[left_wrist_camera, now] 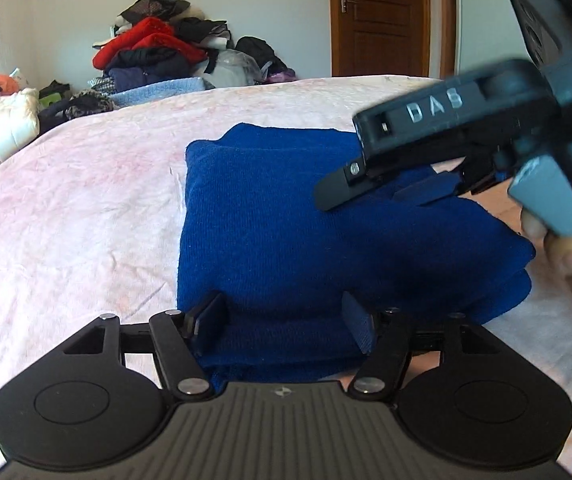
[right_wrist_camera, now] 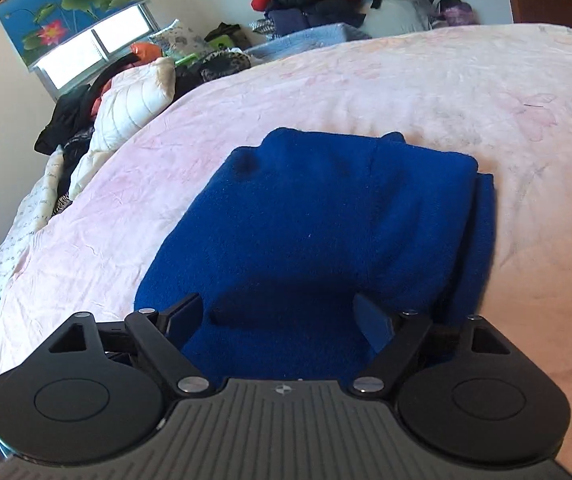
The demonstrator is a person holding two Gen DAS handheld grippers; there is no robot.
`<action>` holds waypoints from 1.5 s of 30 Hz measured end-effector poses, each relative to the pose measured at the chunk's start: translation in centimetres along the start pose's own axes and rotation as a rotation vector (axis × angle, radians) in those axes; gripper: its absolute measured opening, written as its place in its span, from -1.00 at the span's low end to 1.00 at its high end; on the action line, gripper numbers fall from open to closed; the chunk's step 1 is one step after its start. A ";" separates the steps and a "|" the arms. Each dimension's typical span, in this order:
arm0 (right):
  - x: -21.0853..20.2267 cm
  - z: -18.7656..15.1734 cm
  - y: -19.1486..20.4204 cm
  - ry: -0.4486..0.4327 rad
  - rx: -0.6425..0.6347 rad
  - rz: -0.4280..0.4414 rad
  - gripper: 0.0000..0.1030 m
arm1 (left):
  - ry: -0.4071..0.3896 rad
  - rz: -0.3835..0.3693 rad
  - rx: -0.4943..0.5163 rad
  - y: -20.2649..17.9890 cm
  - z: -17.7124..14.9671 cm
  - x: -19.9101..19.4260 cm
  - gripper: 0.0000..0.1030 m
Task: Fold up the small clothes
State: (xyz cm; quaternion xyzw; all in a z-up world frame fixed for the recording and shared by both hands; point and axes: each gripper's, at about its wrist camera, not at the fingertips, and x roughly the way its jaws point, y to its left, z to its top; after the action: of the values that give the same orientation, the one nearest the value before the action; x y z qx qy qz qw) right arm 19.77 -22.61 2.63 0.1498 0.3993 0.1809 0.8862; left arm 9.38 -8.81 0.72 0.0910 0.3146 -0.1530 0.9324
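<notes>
Folded blue garment (right_wrist_camera: 317,220) lies mid-frame on the bed (right_wrist_camera: 405,80); left tongs (left_wrist_camera: 284,326) and right tongs (right_wrist_camera: 282,322) both spread over it.

One blue garment (left_wrist_camera: 286,224), folded, centre of frame. Two grippers: left gripper (left_wrist_camera: 284,326) at 6 o'clock, right gripper (left_wrist_camera: 381,196) at 3 o'clock. One pink bed cover (left_wrist_camera: 86,200). One clothes heap (left_wrist_camera: 158,52) at 11 o'clock. One door (left_wrist_camera: 381,16) at 1 o'clock.

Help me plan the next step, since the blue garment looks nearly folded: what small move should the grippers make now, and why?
Probably lift both grippers clear. The blue garment already lies as a compact folded bundle on the pink bedspread, and the left gripper and right gripper both stand open over it, holding nothing. If anything remains, it is pressing flat the loose edge on its right side.
</notes>
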 end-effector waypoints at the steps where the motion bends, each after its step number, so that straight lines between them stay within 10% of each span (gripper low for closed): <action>1: -0.3 0.5 0.1 0.010 0.017 -0.011 0.42 | 0.003 0.004 0.009 -0.1 0.1 -0.2 0.29; 4: -3.4 0.3 0.8 -0.043 0.038 -0.038 0.38 | -0.044 -0.007 0.018 -0.1 -0.5 -2.8 0.26; 7: -7.7 -3.2 1.8 -0.164 0.002 -0.025 0.75 | -0.066 -0.020 -0.054 0.6 -1.9 -4.9 0.27; 12: -5.4 -7.5 2.1 -0.042 -0.074 -0.117 0.61 | -0.018 0.061 0.009 -0.3 -3.7 -3.7 0.28; 18: -8.7 -8.5 0.8 -0.144 0.026 -0.106 0.74 | -0.029 0.053 -0.062 0.6 -4.3 -6.5 0.41; 24: -8.0 -11.6 1.4 -0.088 -0.087 -0.343 0.81 | 0.030 0.077 -0.128 0.4 -5.4 -5.9 0.50; 29: -6.2 -13.5 2.2 -0.118 -0.156 -0.466 1.00 | 0.057 0.130 -0.194 0.7 -5.0 -4.5 1.00; 45: -5.9 -14.3 2.0 -0.182 -0.138 -0.477 0.98 | 0.047 0.142 -0.191 0.7 -5.2 -4.5 1.00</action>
State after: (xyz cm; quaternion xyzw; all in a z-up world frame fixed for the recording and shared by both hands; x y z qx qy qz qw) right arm 4.89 -21.71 -1.80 0.0062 0.3286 -0.0207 0.9442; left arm 3.29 -5.76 -0.58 0.0272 0.3421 -0.0538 0.9377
